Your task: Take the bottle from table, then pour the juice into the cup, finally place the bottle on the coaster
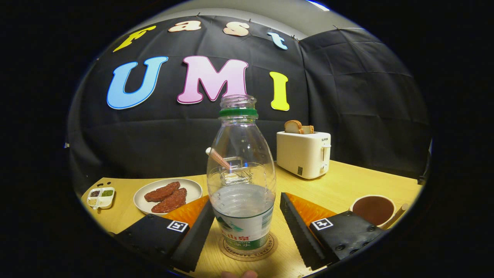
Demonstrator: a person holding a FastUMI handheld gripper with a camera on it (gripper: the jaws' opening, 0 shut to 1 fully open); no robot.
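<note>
A clear plastic bottle (241, 181) with a green neck ring and no cap stands upright on a round coaster (247, 251), part-filled with clear liquid. It stands between my two fingers. My gripper (247, 216) is open: the left finger's edge lies close to the bottle's base and the right finger (299, 227) stands apart from it. A white cup (373, 209) with a brown inside sits on the table to the right, just beyond the right finger.
Behind the bottle on the right stands a white toaster (305, 153) with bread slices in it. A white plate (168, 195) with brown patties and a small condiment dish (101, 197) lie left. A glass with a pink straw (218, 157) shows through the bottle.
</note>
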